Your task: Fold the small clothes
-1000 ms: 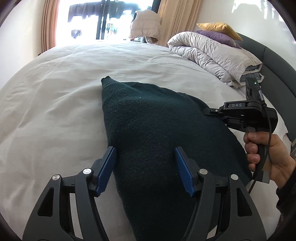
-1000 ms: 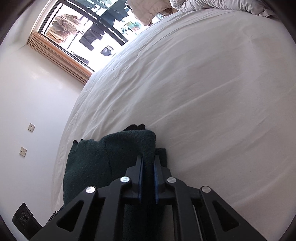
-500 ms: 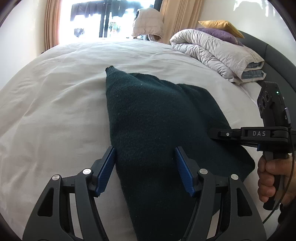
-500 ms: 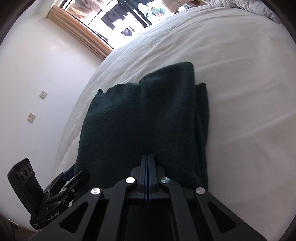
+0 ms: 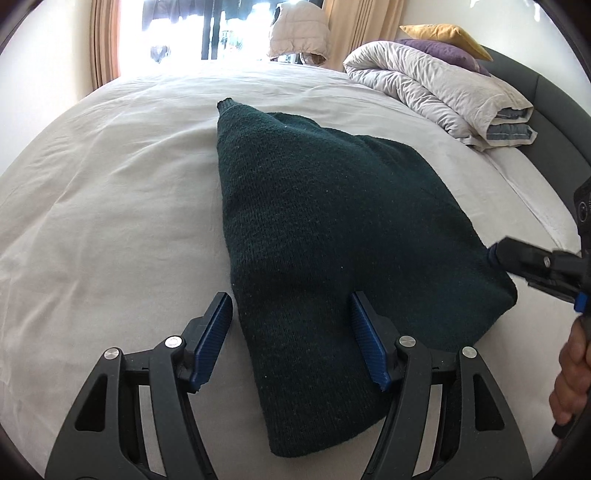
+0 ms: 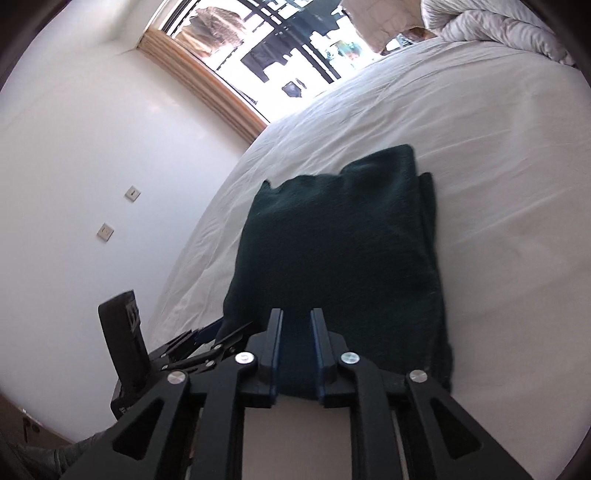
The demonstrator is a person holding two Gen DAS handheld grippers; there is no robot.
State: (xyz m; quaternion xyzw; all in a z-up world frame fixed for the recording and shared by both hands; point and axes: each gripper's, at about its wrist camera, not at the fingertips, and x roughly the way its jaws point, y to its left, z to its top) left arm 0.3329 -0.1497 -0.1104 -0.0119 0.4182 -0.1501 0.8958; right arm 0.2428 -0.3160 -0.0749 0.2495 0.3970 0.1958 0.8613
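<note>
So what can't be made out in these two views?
- Left wrist view: the right tongs are cut off by the frame edge.
- Right wrist view: the green sweater's near edge sits behind the opening right tongs; contact unclear.
- Layers under the sweater: hidden in both views.

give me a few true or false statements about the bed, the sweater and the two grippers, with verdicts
1. The dark green knitted sweater lies on the white bed sheet. True.
2. The left hand-held gripper is clamped shut on the sweater. False: its blue pads stand wide apart, one each side of the sweater's edge.
3. A yellow pillow sits atop the rolled grey duvet. True.
4. The right hand-held gripper is out over the bare sheet, away from the sweater. False: it is at the sweater's edge, jaws opening, fabric between them.
</note>
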